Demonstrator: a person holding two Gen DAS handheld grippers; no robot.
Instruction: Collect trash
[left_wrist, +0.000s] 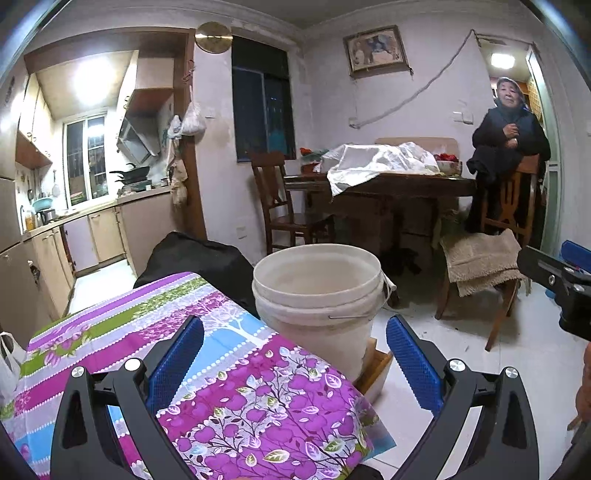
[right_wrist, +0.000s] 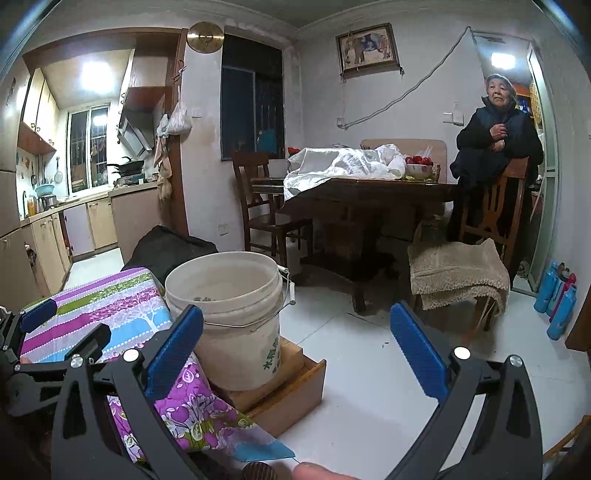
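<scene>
Bucket (left_wrist: 317, 291) ahead — left tongs (left_wrist: 295, 360), right tongs (right_wrist: 297, 349) spread, empty

I see the bucket (right_wrist: 225, 317) blocking my 11 o'clock, the floral tablecloth (right_wrist: 110, 310) edge at 9; open floor (right_wrist: 369, 350) from 12 to 3, chair (right_wrist: 458, 273) beyond at 1.

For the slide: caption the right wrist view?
Open right gripper hovers beside white plastic bucket on wooden box.
</scene>
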